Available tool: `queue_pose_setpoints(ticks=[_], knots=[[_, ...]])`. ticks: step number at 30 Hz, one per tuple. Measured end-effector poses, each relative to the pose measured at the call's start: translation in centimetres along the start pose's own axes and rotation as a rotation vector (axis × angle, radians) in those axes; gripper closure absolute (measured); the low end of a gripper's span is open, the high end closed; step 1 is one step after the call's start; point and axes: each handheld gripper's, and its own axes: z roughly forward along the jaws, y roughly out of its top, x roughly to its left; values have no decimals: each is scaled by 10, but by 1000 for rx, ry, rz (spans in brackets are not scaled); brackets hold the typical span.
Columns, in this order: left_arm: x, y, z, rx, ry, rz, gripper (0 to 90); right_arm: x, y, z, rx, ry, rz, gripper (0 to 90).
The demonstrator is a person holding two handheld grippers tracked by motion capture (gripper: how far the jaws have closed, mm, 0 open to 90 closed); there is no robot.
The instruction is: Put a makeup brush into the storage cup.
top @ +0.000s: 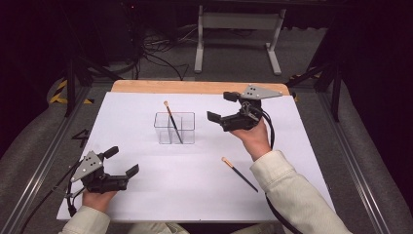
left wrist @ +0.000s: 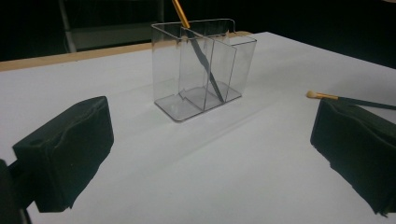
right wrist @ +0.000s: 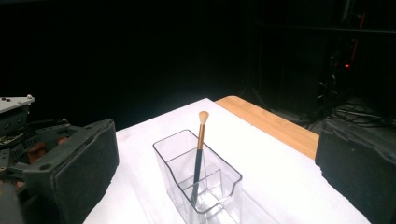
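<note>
With my right gripper (top: pixel 223 108) and left gripper (top: pixel 122 161) both spread wide and holding nothing, one makeup brush (top: pixel 172 122) stands in the clear organizer (top: pixel 187 117); the second brush (top: pixel 239 174) lies on the desk (top: pixel 146 195), not yet picked up.

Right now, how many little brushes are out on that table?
2. One brush stands leaning in the clear organizer, bristles up. The other brush lies flat on the white sheet, nearer the person's right sleeve. I see none hidden.

Bright white table sheet (top: pixel 195 195) against dark surroundings; soft shadows, slightly grainy, near edges blurred.
</note>
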Motion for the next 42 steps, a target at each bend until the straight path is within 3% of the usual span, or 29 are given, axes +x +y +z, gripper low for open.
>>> queue_pose_setpoints(ticks=[4, 17, 24, 29, 33, 42], knots=[[0, 0, 0, 4, 0, 4, 2, 1, 0, -19, 0, -8, -3, 1], [1, 0, 1, 10, 7, 2, 2, 5, 3, -46, 25, -4, -8, 1], [0, 0, 1, 13, 9, 2, 2, 8, 9, -54, 166, -40, 22, 1], [0, 0, 1, 14, 9, 4, 2, 11, 13, -54, 275, -78, -20, 1], [0, 0, 1, 17, 9, 1, 2, 10, 12, -53, 359, -94, -15, 1], [0, 0, 1, 19, 9, 3, 2, 9, 9, -51, 482, -101, -18, 1]])
